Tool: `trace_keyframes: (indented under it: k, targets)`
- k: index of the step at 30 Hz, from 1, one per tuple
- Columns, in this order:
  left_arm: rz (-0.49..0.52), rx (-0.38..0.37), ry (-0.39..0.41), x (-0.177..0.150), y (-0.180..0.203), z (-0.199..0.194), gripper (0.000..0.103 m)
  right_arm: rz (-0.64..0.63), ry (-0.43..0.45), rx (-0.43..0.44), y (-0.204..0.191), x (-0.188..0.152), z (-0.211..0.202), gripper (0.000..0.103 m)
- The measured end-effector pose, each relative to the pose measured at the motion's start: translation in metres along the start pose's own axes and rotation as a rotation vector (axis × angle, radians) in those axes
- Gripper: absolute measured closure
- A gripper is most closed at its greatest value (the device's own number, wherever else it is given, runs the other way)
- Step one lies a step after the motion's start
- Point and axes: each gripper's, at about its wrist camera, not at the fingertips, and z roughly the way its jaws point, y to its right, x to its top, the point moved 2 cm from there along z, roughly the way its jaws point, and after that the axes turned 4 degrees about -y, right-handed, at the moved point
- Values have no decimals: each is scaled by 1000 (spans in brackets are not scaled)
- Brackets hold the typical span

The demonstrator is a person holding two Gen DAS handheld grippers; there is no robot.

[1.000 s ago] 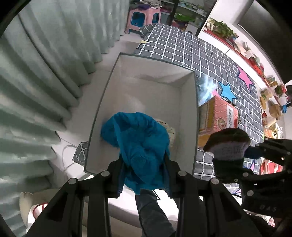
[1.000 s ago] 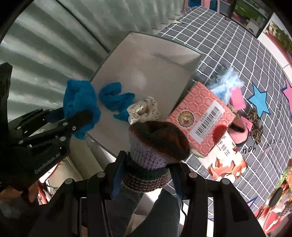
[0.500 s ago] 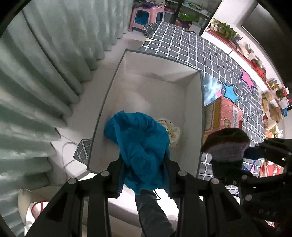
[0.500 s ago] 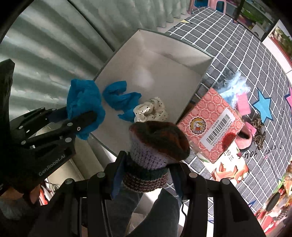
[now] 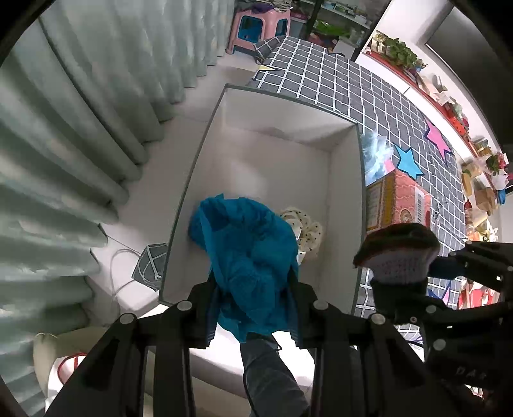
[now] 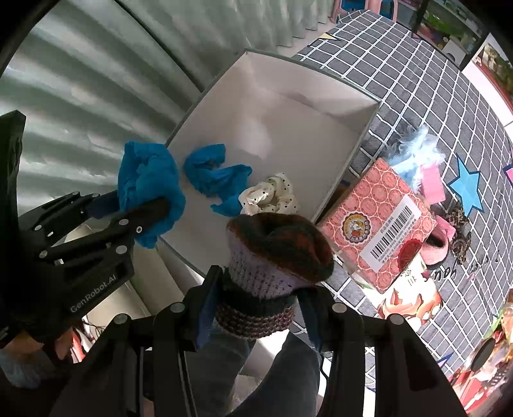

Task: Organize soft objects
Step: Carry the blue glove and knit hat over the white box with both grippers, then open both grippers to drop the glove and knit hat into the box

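Jaws unchanged; white box slid lower.

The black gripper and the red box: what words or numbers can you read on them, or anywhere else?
"GenRobot.AI": white letters on the body of the black left gripper, seen from the right wrist view.
Barcode label and round emblem on the red patterned cardboard box: print too small to read.
White writing on the grey checked mat near its right edge: too warped to read.
Faint letters on the right gripper's body: not legible.

Pale green curtains hang on my left. A grey checked mat covers the floor, with a pink stool far off.
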Motion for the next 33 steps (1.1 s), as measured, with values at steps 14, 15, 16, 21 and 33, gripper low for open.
trace_keyframes:
  k: [14, 15, 16, 21, 33]
  targets:
    - [-9, -4, -14, 4, -8, 4, 64, -18, -12, 3, -5, 7, 4, 55]
    - [-9, -4, -14, 4, -8, 5, 64, -18, -12, 3, -6, 7, 4, 55]
    - [-10, -4, -16, 4, -8, 5, 64, -19, -12, 3, -6, 7, 4, 55]
    - [-6, -4, -21, 4, -9, 7, 64, -18, -14, 5, -5, 7, 5, 55]
    - [-8, -6, -31, 4, -11, 10, 64, -23, -20, 8, -5, 8, 8, 55]
